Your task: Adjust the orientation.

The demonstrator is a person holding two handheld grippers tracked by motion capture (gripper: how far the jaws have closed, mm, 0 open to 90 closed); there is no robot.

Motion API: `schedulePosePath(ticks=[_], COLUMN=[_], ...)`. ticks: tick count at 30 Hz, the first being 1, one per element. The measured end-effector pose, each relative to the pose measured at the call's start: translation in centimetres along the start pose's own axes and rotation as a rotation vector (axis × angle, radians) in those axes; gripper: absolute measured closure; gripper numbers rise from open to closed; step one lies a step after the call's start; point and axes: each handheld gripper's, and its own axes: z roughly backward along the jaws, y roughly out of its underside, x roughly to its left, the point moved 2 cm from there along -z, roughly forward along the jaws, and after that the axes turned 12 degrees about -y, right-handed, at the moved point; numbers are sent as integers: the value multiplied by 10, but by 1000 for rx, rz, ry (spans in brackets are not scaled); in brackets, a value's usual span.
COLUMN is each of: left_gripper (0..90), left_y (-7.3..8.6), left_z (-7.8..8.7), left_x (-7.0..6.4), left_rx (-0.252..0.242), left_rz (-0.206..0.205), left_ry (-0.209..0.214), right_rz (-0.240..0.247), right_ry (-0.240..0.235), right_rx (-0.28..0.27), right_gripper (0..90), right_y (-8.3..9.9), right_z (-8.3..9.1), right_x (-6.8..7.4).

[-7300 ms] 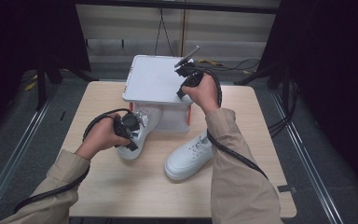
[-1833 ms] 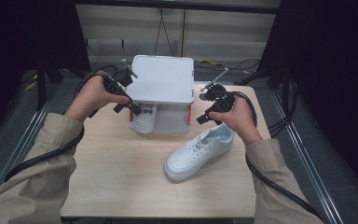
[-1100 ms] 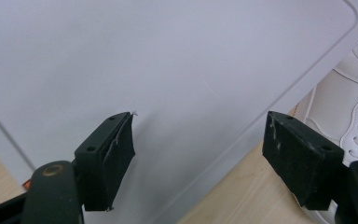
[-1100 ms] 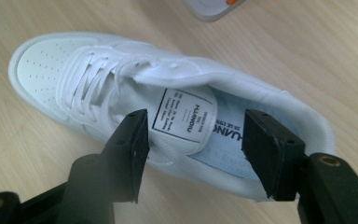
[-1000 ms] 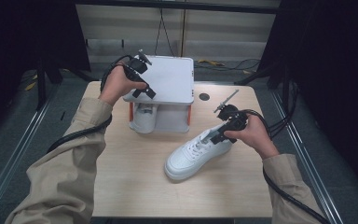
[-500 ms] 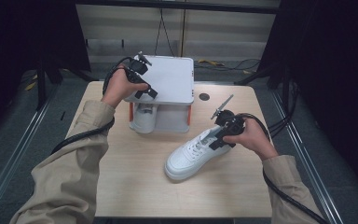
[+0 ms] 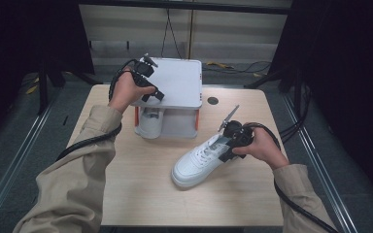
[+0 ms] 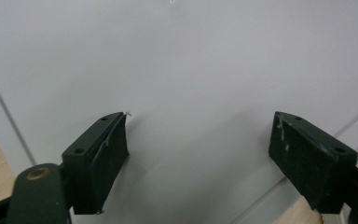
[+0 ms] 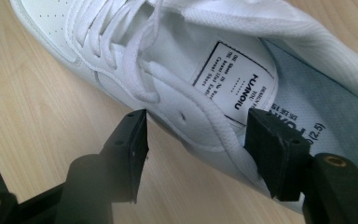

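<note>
Tongs over a shoebox lid and a loose sneaker

The left tongs (image 8: 198, 154) hang released above the white shoebox lid (image 7: 175, 82); the right tongs (image 9: 196, 154) straddle, unclenched, the white sneaker's (image 7: 199, 158) collar on the pale wooden tabletop (image 7: 126, 194). A second sneaker (image 7: 150, 124) sits half hidden inside the box. Both forearms reach forward, beige-sleeved; dark curtains surround.

Second sneaker (image 7: 150, 122) half hidden under box lid (image 7: 175, 82)

Light wooden table (image 7: 126, 194) with a dark round hole (image 7: 212, 101) near its far edge; black cables (image 7: 233, 68) on the floor behind.
</note>
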Motion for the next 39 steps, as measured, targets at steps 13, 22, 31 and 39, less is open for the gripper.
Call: schedulePosePath(ticks=[13, 22, 31, 39], left_gripper=[900, 900, 900, 900], left_y=[7, 9, 12, 13], left_z=[10, 10, 11, 12], left_x=[-1, -3, -5, -7], left_rx=[33, 11, -11, -18], left_rz=[56, 51, 48, 57], left_ry=[40, 33, 23, 19], right_rz=[8, -12, -95, -135], right_ry=[10, 5, -31, 11], right_rx=[11, 63, -40, -155], right_gripper=[479, 703, 819, 836], right_y=[0, 2, -1, -1], right_z=[1, -1, -4, 19], right_x=[1, 14, 41, 47])
